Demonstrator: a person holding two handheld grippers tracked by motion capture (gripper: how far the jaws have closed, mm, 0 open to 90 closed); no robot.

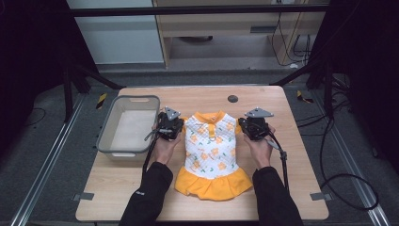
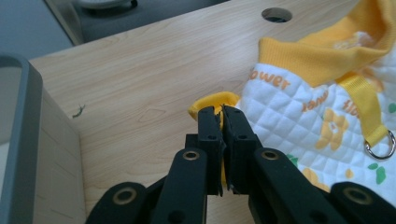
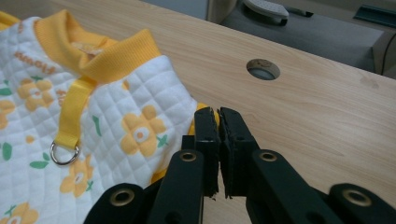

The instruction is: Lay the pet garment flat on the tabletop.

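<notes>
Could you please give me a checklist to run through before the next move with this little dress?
1. Left tool shut on the yellow sleeve edge: ok.
2. Right tool shut on the opposite sleeve edge: ok, though little fabric shows between the jaws.
3. Pet dress lies flat, collar away from the person: ok.
4. Metal D-ring free of both tools: ok.
5. Grey bin clear of the dress: ok, beside the left hand.
6. Grip depth sufficient for lifting: cannot tell.

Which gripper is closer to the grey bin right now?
Left. The left gripper sits just beside the grey bin, pinching the dress at its near sleeve edge. The right gripper grips the opposite sleeve edge, with the whole dress between it and the bin.
</notes>
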